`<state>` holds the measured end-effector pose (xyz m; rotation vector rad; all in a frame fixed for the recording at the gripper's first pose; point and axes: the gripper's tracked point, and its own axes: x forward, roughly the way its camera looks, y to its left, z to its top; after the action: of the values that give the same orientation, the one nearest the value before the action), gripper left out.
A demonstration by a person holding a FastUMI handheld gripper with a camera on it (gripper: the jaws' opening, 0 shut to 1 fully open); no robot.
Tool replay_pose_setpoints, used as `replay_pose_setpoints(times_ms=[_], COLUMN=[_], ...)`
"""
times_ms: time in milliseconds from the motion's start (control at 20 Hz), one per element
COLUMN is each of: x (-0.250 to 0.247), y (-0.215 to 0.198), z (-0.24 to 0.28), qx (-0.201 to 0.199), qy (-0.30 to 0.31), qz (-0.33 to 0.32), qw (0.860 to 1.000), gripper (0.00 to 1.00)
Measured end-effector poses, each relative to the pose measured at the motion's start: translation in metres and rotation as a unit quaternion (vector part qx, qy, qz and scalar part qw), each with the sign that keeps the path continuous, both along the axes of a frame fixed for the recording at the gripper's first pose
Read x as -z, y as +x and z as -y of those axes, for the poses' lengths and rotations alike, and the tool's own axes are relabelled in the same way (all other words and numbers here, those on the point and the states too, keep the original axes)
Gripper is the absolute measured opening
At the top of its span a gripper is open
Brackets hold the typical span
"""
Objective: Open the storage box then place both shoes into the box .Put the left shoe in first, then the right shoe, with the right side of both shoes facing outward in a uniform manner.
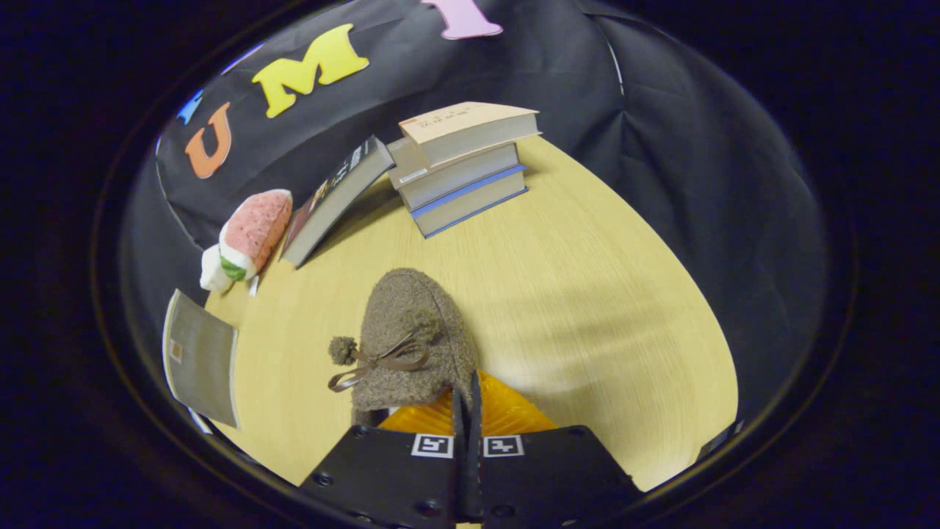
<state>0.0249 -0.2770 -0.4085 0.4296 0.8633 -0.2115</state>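
One fuzzy brown slipper (pixel 411 342) hangs above the bench (pixel 587 294), its rim pinched in the clenched claw (pixel 467 411); stacked books (pixel 463 165) lie far beyond.

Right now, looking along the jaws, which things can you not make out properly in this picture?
- Shoe: its heel end is hidden behind the gripper, whose jaws stand closed together at the shoe's rim; whether both press on it cannot be told.
- Orange ribbed object: mostly covered by the shoe and gripper, so what it is stays unclear.
- Grey flat item: partly cut off at the table edge.
- Leaning book: cover print too small.
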Motion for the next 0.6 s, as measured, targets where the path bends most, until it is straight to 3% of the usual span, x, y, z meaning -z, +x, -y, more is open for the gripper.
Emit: replay_pose_setpoints(times_ms=[250, 600], x=[-0.044, -0.129], y=[-0.014, -0.018], z=[-0.031, -0.104], qx=[0.063, 0.106], qy=[0.051, 0.064], qz=[0.001, 0.035], qw=[0.997, 0.992], gripper=[0.0, 0.0])
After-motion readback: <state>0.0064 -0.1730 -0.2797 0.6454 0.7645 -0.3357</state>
